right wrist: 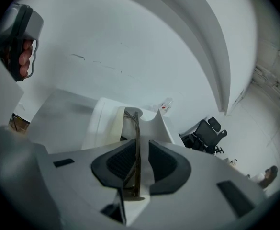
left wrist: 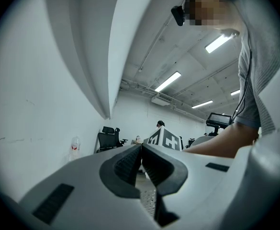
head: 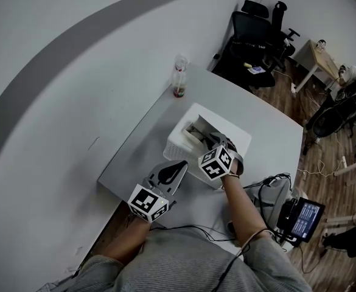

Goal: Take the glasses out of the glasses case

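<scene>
My right gripper (head: 212, 141) hangs over a white basket (head: 179, 146) in the middle of the grey table (head: 269, 132). In the right gripper view its jaws (right wrist: 136, 152) are shut on a thin dark glasses frame (right wrist: 135, 124), which runs upright between the pads and sticks out past the tips. Just beyond it a cream-coloured case (right wrist: 114, 128) lies in the basket (right wrist: 95, 126). My left gripper (head: 179, 168) sits near the table's front edge, left of the basket. Its jaws (left wrist: 140, 151) are shut with nothing between them.
A clear plastic bottle (head: 179, 76) with a red label stands at the table's far edge. Cables and a small screen on a stand (head: 302, 216) are at the table's right side. Black office chairs (head: 251, 38) stand beyond it. A white wall runs along the left.
</scene>
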The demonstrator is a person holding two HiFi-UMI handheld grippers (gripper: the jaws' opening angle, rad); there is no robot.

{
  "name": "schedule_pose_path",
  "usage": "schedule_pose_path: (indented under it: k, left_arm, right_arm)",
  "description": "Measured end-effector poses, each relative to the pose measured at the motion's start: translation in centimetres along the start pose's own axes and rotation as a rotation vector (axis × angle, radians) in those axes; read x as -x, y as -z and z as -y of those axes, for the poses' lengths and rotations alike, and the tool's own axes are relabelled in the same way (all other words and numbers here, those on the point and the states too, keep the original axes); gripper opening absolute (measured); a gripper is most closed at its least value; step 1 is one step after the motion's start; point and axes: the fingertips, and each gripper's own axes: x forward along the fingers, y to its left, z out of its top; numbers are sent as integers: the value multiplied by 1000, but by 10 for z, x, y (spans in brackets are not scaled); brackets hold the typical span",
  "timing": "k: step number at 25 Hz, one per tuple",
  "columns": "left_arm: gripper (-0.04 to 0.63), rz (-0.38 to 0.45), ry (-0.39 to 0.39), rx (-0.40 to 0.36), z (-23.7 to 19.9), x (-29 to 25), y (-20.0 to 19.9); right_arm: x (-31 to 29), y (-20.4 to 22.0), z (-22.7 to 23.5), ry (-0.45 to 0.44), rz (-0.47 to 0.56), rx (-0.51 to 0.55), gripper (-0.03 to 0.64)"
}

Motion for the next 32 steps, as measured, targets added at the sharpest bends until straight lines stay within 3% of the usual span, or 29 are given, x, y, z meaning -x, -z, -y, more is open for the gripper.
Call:
schedule_pose_path:
  k: [5,11,32]
  left_arm:
    - [12,4,0,6,-2,-1,1]
    - [12,6,2,13,-3,-2,1]
    - [12,11,10,7,0,-3,-2]
  right_arm:
    - [-5,5,0,-1,-27,38,83]
    - [-6,6,-3,6,-42,86,31]
    - [23,-15,25,103,108,-39,26]
